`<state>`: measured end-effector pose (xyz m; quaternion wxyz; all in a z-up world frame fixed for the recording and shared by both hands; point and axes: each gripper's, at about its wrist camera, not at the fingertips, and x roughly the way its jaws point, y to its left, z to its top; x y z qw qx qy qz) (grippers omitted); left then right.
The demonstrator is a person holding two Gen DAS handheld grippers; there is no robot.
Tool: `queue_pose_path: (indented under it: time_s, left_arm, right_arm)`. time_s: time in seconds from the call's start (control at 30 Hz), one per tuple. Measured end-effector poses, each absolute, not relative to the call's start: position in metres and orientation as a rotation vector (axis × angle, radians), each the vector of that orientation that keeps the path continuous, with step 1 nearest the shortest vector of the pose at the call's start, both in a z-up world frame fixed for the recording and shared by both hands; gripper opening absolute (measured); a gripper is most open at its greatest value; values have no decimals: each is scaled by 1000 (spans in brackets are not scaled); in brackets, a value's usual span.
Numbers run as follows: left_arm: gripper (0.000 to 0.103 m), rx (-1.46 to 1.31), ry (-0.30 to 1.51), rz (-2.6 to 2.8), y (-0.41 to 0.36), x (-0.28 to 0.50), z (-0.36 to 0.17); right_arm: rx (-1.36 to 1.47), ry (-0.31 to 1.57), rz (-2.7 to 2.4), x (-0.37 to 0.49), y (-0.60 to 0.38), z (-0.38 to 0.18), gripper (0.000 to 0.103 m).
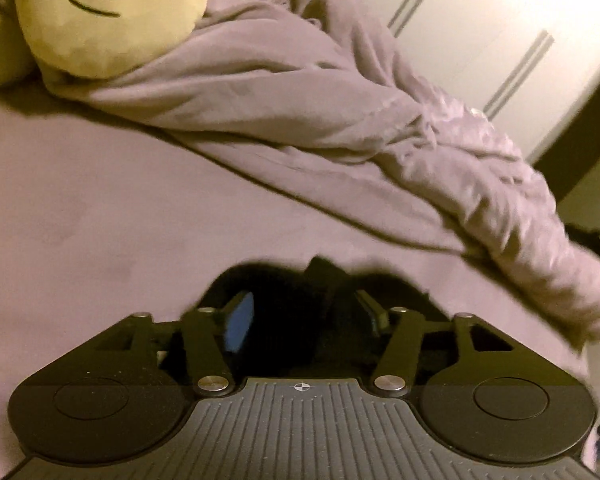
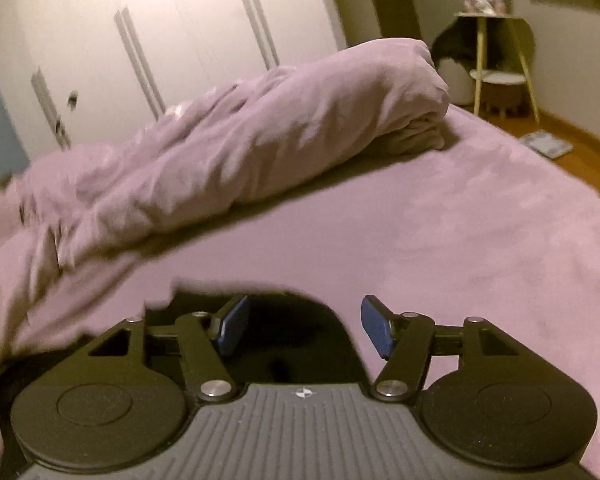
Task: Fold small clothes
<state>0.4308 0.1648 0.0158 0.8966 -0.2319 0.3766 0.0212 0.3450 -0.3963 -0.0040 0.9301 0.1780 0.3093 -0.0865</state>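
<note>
A small black garment (image 1: 284, 300) lies on the purple bed sheet (image 1: 100, 208), right under my left gripper (image 1: 306, 316). Its blue pads (image 1: 238, 324) stand apart with the dark cloth between and below them; I cannot tell if they touch it. In the right wrist view the same black garment (image 2: 284, 320) lies under and between the fingers of my right gripper (image 2: 304, 328), which is open with both blue pads (image 2: 374, 330) wide apart. The garment's shape is mostly hidden by the grippers.
A rumpled purple duvet (image 1: 340, 120) lies rolled along the far side of the bed, also in the right wrist view (image 2: 240, 140). A yellow plush head (image 1: 108, 16) rests at the back left. White wardrobe doors (image 2: 160, 20) stand behind; a small stand (image 2: 496, 60) is at the right.
</note>
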Motion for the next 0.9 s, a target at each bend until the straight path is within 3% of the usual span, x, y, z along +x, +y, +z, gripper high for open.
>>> queue_pose_path:
  time_s: [0.03, 0.17, 0.4, 0.53, 0.67, 0.7, 0.73, 0.8, 0.83, 0.9]
  left_arm:
    - [73, -462, 794, 35, 167, 422, 15]
    - [81, -441, 878, -28, 171, 397, 3]
    - [81, -453, 995, -71, 157, 402, -23]
    - [78, -473, 1013, -17, 150, 415, -34]
    - [66, -428, 992, -3, 142, 424, -30]
    - [64, -416, 985, 1, 140, 426, -28]
    - [60, -411, 976, 0, 139, 429, -26]
    - [54, -414, 959, 9, 139, 435, -23]
    - [52, -419, 954, 15, 139, 439, -22]
    - [50, -453, 947, 31, 141, 444, -20]
  right_arm:
    - [328, 661, -167, 337, -395, -7, 62]
    - [246, 772, -111, 314, -389, -26, 66]
    - [277, 793, -123, 311, -387, -37, 66]
    - [237, 792, -116, 324, -380, -37, 66]
    - [286, 819, -120, 339, -386, -46, 65]
    - [296, 823, -120, 342, -386, -48, 56]
    - [293, 817, -111, 344, -385, -48, 39]
    - [237, 802, -106, 350, -379, -46, 27]
    - [196, 787, -116, 353, -375, -43, 13]
    - [131, 752, -152, 358, -370, -36, 12]
